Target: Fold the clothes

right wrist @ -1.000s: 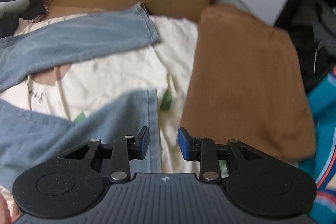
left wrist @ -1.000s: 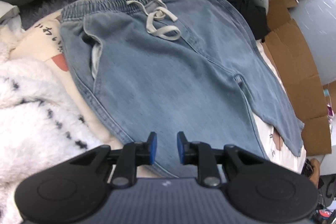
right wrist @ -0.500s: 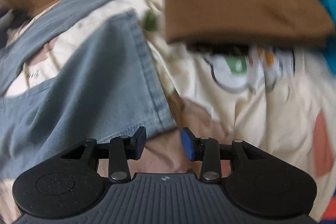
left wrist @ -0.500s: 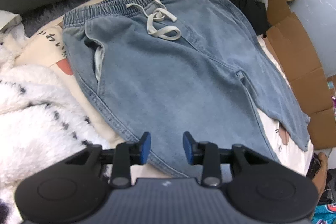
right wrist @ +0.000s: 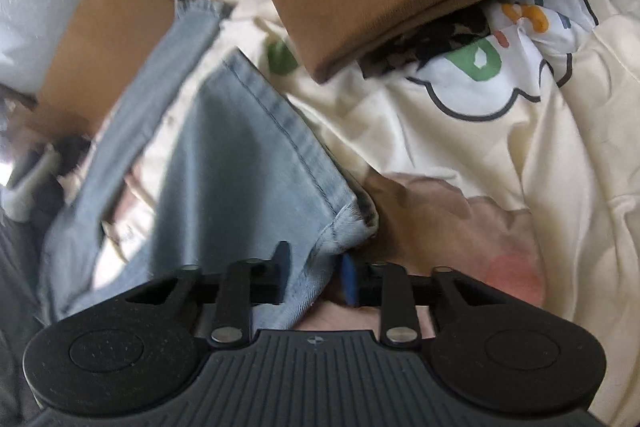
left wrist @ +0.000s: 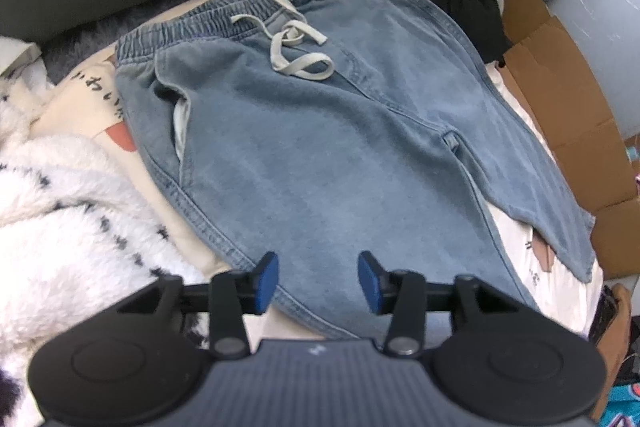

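Dark Japanese characters stood on the cream sheet [left wrist: 86,95] at the left of the left wrist view, too blurred to read surely.

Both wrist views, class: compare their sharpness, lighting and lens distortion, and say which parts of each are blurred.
Left wrist view: mostly sharp, evenly lit; the denim trousers bulge with fisheye curvature, and the bubble wrap at top right is washed out. Right wrist view: smeared along the left edge, where the cardboard streaks; the trouser hem and printed sheet are sharper, under a soft shadow.
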Demonstrator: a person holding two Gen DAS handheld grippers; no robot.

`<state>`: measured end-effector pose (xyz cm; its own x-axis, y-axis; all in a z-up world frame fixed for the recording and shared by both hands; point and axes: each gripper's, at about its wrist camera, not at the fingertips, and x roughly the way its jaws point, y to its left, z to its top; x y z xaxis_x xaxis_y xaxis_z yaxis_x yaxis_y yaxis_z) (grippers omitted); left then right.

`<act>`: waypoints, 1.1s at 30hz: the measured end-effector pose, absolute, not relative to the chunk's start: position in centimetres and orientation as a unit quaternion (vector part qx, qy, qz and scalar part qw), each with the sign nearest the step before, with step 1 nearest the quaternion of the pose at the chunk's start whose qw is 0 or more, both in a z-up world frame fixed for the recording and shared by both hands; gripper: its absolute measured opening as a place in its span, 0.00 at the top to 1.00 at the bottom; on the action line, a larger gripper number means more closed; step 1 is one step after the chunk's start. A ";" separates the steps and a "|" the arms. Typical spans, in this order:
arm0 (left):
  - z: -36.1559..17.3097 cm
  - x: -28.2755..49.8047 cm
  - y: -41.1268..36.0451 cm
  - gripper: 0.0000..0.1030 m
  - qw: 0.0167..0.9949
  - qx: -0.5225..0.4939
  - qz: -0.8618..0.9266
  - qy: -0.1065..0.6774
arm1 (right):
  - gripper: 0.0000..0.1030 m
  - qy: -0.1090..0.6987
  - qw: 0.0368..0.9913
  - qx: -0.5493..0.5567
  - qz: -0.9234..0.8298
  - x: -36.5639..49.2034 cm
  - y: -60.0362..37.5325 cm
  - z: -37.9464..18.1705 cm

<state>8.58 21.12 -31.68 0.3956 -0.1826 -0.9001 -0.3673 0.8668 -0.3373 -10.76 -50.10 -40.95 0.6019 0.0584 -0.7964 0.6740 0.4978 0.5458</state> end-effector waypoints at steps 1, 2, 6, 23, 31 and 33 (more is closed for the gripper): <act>-31.7 8.6 21.0 0.51 0.797 -0.249 0.059 0.547 | 0.75 0.393 0.770 0.463 -0.198 -10.8 -50.3 -40.8; -31.8 8.7 20.9 0.51 0.796 -0.249 0.059 0.548 | 0.75 0.386 0.771 0.468 -0.195 -10.8 -50.4 -40.7; -32.7 8.8 20.4 0.51 0.790 -0.256 0.061 0.553 | 0.75 0.381 0.762 0.484 -0.197 -10.6 -50.8 -41.5; -38.3 8.2 22.4 0.55 0.781 -0.296 0.125 0.535 | 0.98 0.427 0.782 0.393 -0.228 -10.7 -50.4 -35.9; -39.7 7.2 24.9 0.58 0.770 -0.347 0.157 0.511 | 0.98 0.448 0.778 0.364 -0.248 -12.5 -49.2 -33.1; -40.0 6.9 25.5 0.58 0.770 -0.360 0.164 0.501 | 0.98 0.457 0.773 0.358 -0.256 -13.2 -48.7 -32.9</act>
<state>6.94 25.53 -39.96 0.4450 -0.1077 -0.8890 -0.6127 0.6874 -0.3900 -13.15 -48.73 -32.93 0.4517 -0.0689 -0.8895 0.7232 0.6122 0.3198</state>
